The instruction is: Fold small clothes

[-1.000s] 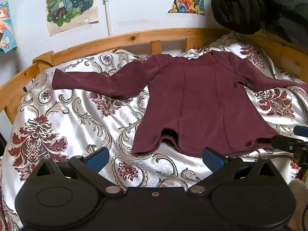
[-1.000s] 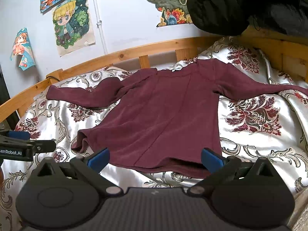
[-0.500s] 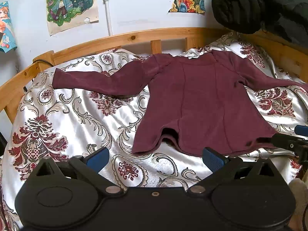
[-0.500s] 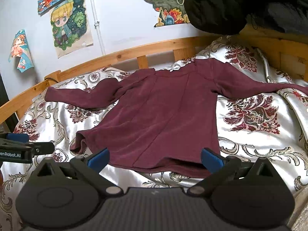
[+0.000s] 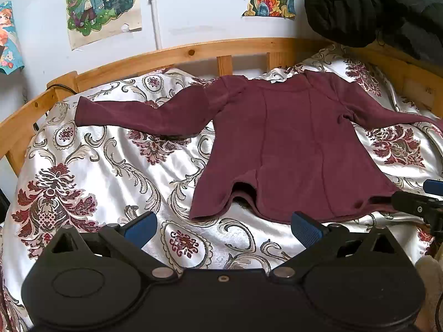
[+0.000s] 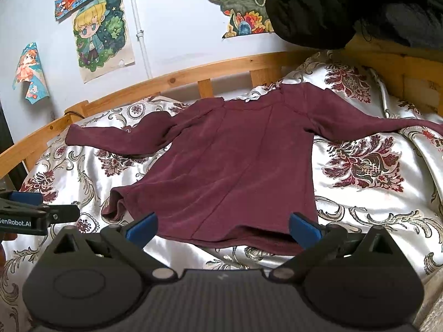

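Note:
A small maroon long-sleeved top (image 5: pixel 290 149) lies flat on the patterned bedspread, both sleeves spread out, hem toward me; it also shows in the right wrist view (image 6: pixel 229 171). My left gripper (image 5: pixel 223 228) is open and empty, just short of the hem's left corner. My right gripper (image 6: pixel 221 227) is open and empty, its blue fingertips (image 6: pixel 304 228) at the hem's right side. The right gripper's tip shows at the edge of the left wrist view (image 5: pixel 415 207); the left gripper shows in the right wrist view (image 6: pixel 38 215).
The white and red floral satin bedspread (image 5: pixel 91 171) covers the bed. A wooden rail (image 5: pixel 180 55) runs along the back and sides. A black padded jacket (image 5: pixel 373 8) hangs over the back right corner. Posters (image 5: pixel 102 2) are on the wall.
The right wrist view has shifted slightly closer to the hem. The left gripper and the top have hardly moved.

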{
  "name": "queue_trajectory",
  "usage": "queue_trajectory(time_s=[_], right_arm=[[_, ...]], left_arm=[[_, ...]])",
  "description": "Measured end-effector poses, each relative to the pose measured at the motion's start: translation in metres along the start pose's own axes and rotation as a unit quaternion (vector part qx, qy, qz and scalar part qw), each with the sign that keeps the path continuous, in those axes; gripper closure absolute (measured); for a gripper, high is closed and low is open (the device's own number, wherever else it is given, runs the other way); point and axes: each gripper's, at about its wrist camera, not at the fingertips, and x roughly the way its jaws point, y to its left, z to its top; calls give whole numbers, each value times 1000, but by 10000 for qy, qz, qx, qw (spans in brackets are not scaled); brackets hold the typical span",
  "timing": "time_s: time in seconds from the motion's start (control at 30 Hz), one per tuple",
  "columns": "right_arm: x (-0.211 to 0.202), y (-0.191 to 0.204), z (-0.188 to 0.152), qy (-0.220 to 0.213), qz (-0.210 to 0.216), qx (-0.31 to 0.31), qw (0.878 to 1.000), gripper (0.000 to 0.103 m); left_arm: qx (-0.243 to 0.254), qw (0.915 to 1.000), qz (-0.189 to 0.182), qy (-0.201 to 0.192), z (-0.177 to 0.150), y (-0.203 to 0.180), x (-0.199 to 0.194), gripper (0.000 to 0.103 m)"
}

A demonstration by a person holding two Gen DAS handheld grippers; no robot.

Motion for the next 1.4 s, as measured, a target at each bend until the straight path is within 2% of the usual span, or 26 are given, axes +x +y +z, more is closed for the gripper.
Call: queue_trajectory(time_s=[0.37, 0.7, 0.87, 1.0, 1.2, 1.4], right_arm=[[1, -2, 4, 65, -214, 126, 9997, 0], [13, -26, 23, 518, -922, 465, 9933, 0], [19, -43, 42, 462, -1190, 532, 9904, 0], [22, -60, 57, 354, -1174, 673, 9902, 0], [33, -94, 73, 315, -1296, 1087, 9851, 0], [47, -122, 91, 268, -1420, 1292, 9810, 0]], left_arm=[[-5, 9999, 14, 153, 0, -2, 3, 1], [196, 9991, 304, 213, 23, -7, 12, 1], [166, 9985, 427, 288, 56, -3, 17, 1], [166, 9967, 631, 475, 87, 5, 21, 1], [4, 9949, 946, 343, 157, 21, 5, 1], [-6, 9917, 1121, 623, 220, 17, -6, 1]])
